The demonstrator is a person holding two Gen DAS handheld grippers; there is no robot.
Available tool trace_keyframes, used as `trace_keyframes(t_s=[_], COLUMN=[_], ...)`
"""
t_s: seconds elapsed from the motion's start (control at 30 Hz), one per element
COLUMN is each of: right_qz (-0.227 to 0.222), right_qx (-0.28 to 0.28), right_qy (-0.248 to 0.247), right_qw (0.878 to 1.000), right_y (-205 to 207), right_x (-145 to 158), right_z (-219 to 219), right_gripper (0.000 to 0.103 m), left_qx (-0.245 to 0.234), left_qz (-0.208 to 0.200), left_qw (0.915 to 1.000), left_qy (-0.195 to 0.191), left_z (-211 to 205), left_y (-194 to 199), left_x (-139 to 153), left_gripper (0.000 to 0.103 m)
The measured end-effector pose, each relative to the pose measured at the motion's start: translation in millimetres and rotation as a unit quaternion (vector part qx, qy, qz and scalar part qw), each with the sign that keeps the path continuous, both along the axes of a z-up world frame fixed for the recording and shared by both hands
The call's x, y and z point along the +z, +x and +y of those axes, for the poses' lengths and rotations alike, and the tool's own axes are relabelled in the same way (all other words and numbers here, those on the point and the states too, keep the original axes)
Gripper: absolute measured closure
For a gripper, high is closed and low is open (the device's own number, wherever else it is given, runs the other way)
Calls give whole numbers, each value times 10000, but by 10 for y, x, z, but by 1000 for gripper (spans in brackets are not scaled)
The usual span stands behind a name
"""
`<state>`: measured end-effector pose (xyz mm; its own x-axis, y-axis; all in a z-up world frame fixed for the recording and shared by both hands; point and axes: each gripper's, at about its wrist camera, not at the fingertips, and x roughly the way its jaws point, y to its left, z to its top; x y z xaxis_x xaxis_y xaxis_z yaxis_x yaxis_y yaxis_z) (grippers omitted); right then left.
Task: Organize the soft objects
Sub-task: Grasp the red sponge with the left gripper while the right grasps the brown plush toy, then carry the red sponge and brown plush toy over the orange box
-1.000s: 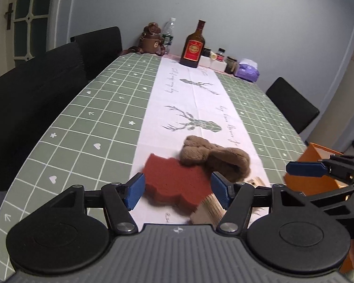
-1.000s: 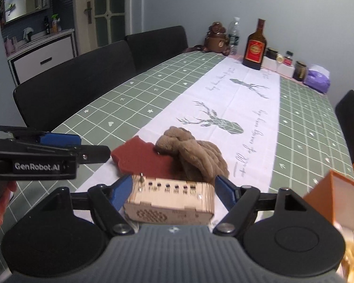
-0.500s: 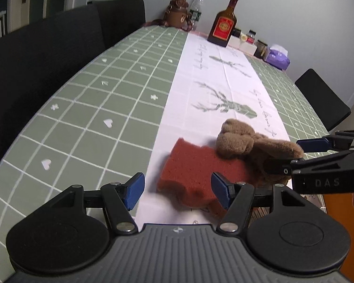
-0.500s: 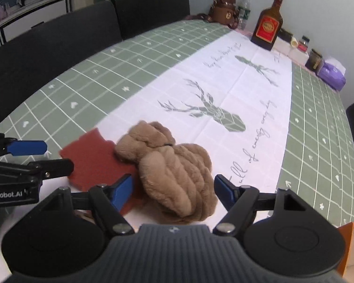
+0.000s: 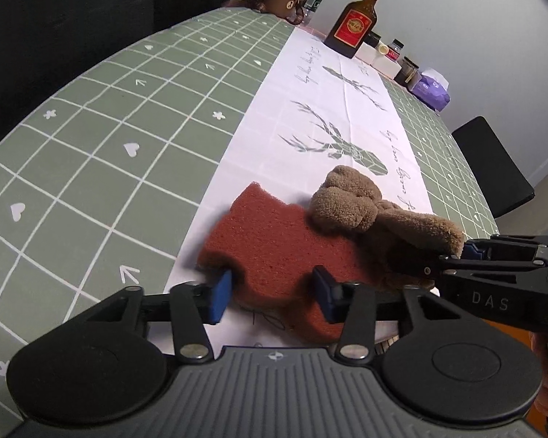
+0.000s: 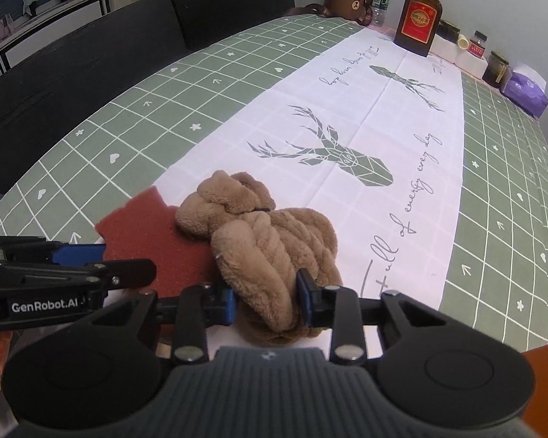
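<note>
While your left gripper (image 5: 270, 301) was closing on the red sponge (image 5: 274, 252) and your right gripper (image 6: 266, 301) on the brown plush (image 6: 274, 252) at its three o'clock, you needed deep, centred bites before lifting.

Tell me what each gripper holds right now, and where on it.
The left gripper is closing on the near edge of the red sponge; the right gripper is closing on the near end of the brown plush.
</note>
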<state>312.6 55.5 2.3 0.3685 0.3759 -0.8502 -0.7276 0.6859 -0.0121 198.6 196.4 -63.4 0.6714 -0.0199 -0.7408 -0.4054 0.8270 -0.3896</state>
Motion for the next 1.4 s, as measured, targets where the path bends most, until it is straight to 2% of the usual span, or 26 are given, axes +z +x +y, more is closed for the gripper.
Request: trace_keyframes(t_s=[0.2, 0.37, 0.63, 0.77, 1.13, 1.27, 1.4], right_qz=[-229, -419, -824, -1143, -1648, -1612, -1562], right_qx=[-10, -32, -37, -13, -10, -20, -57], right_qy=[102, 182, 300, 485, 994, 1161, 1280], right_qw=[9997, 9989, 9961, 9923, 9813, 9801, 9794], right_y=[-51, -94, -219, -341, -898, -1120, -1370], right_x=[68, 176, 433, 659, 1246, 1394, 1496], right_z=[6, 29, 52, 30, -299, -514, -760], right_gripper=[80, 86, 88, 89, 89, 89, 89], left_qx=[234, 293, 345, 388, 302, 218, 63], left_qz=[-187, -332, -517, -659, -1192, -1336, -1305], left_qw=[9991, 9969, 9916, 9876, 9816, 9800, 9796], left_qy=[297, 651, 1138, 1371, 1464, 1460, 1528], left_z=[49, 77, 55, 10, -171, -271, -404], left_y=[-68, -149, -328, -487, -943, -1056, -1116], left_x=[137, 326, 603, 799, 1241, 1350, 1392], left_gripper=[72, 79, 80, 80, 80, 80, 80])
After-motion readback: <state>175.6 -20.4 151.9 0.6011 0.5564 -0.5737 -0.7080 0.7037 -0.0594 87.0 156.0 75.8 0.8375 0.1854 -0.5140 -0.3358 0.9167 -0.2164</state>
